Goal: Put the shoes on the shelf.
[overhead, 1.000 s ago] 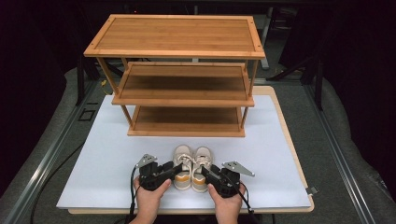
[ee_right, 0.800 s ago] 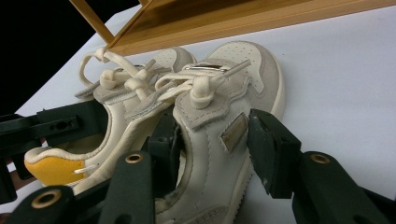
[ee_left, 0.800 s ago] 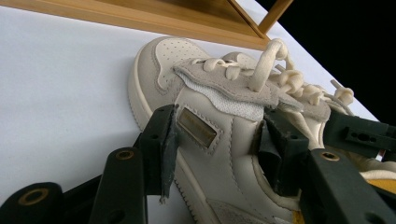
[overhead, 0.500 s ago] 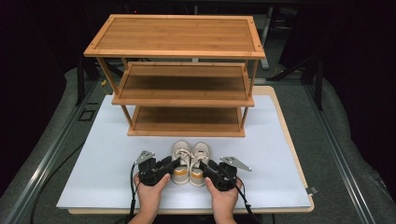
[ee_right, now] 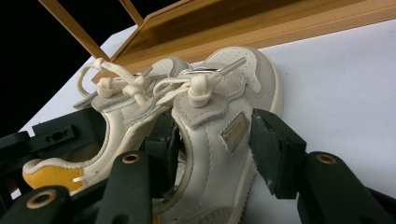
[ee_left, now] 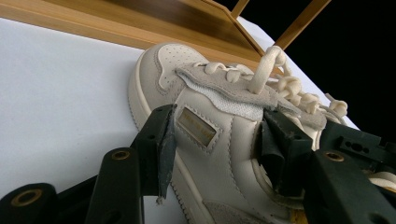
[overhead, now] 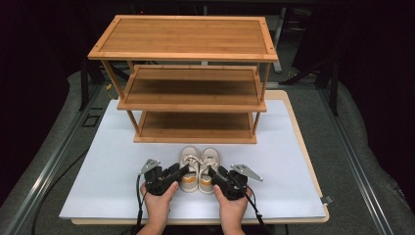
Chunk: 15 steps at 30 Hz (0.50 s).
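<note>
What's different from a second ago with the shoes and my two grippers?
Little has changed. The left gripper and right gripper sit at the same spots; both have just been opening, the left shoe and right shoe between their fingers. Whether the pads press, I cannot tell. Shoes and rack stayed put.

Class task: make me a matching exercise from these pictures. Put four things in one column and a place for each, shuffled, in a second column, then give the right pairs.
1 left shoe
2 right shoe
3 shoe rack
4 white mat

A stands behind the shoes
B straddled by the right gripper
C lies under the rack and shoes
D straddled by the left gripper

Pairs: 1-D, 2-B, 3-A, 4-C
</note>
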Motion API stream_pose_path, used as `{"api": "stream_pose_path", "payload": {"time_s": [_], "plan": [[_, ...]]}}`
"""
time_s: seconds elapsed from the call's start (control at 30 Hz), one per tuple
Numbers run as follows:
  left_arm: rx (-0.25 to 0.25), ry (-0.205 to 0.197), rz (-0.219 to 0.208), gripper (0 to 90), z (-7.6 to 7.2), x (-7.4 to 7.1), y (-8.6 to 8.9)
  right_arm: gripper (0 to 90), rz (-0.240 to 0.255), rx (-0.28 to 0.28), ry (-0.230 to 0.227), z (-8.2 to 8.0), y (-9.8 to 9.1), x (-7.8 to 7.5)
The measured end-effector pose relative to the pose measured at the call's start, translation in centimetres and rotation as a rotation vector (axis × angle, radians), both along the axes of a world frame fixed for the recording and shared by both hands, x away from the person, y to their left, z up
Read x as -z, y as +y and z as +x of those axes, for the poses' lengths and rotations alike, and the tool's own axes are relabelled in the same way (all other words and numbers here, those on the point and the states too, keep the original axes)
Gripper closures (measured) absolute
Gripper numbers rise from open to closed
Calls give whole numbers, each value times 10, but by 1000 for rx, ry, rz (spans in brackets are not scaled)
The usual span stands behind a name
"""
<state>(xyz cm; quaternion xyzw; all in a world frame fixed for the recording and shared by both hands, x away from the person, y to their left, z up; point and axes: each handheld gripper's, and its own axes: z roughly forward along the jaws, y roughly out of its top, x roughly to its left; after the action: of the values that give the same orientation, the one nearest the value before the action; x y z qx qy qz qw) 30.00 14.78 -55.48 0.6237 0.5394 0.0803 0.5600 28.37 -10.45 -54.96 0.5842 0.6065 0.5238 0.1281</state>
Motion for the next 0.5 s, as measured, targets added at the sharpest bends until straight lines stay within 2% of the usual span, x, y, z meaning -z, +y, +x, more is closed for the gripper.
{"api": "stream_pose_path", "payload": {"time_s": [0.13, 0.33, 0.43, 0.5], "plan": [[11, -3, 0, 505, 1, 0, 1, 553, -1, 21, -19, 0, 2, 1], [12, 4, -8, 517, 1, 0, 2, 571, -8, 12, 4, 0, 2, -1], [9, 6, -8, 532, 2, -1, 2, 575, 6, 26, -6, 1, 3, 0], [8, 8, -5, 534, 3, -2, 2, 575, 0, 34, 6, 1, 3, -1]]}}
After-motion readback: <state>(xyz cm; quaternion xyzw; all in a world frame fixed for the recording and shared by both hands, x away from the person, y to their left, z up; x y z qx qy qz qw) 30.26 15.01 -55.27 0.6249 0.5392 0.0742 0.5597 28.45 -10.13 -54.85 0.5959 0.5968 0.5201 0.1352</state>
